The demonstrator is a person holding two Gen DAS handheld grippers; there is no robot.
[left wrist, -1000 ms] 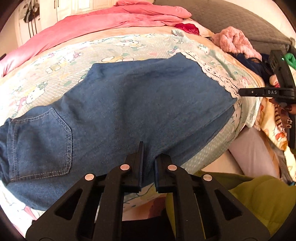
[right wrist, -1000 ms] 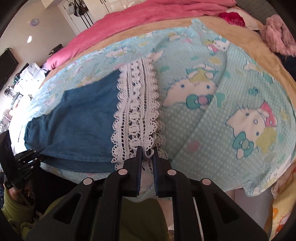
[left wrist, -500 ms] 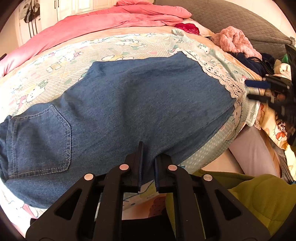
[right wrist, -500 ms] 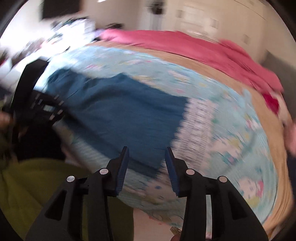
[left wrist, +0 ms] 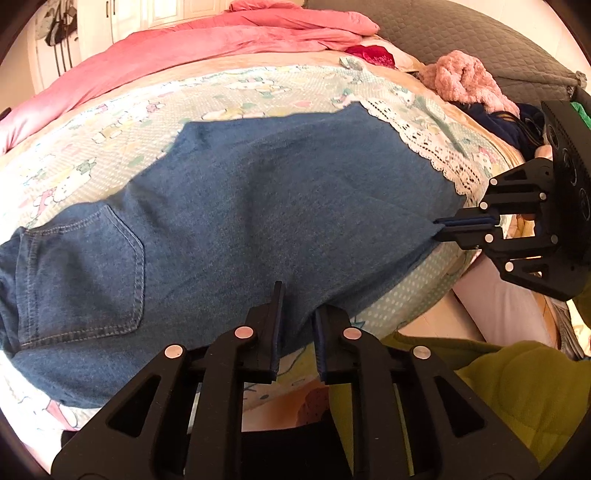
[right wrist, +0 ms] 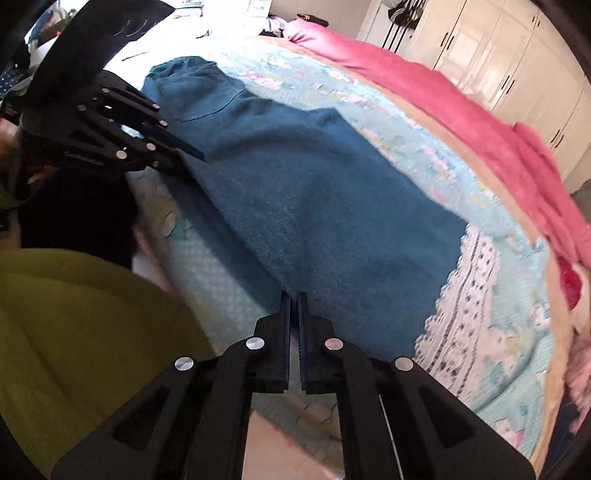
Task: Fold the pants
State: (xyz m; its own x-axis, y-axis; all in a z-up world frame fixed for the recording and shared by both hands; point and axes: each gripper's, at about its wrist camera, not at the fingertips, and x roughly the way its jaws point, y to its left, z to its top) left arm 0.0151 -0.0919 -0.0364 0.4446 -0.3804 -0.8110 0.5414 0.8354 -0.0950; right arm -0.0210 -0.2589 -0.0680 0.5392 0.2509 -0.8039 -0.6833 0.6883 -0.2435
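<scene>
The pants [left wrist: 240, 221] lie long, side to side. Both the left gripper [left wrist: 297, 302] and the right gripper [right wrist: 294, 306] pinch the near edge, the left one loosening.

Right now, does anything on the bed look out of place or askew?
Nothing looks damaged or spilled. The jeans lie flat but slanted across the bed sheet, and a heap of clothes is piled loosely near the headboard.
</scene>
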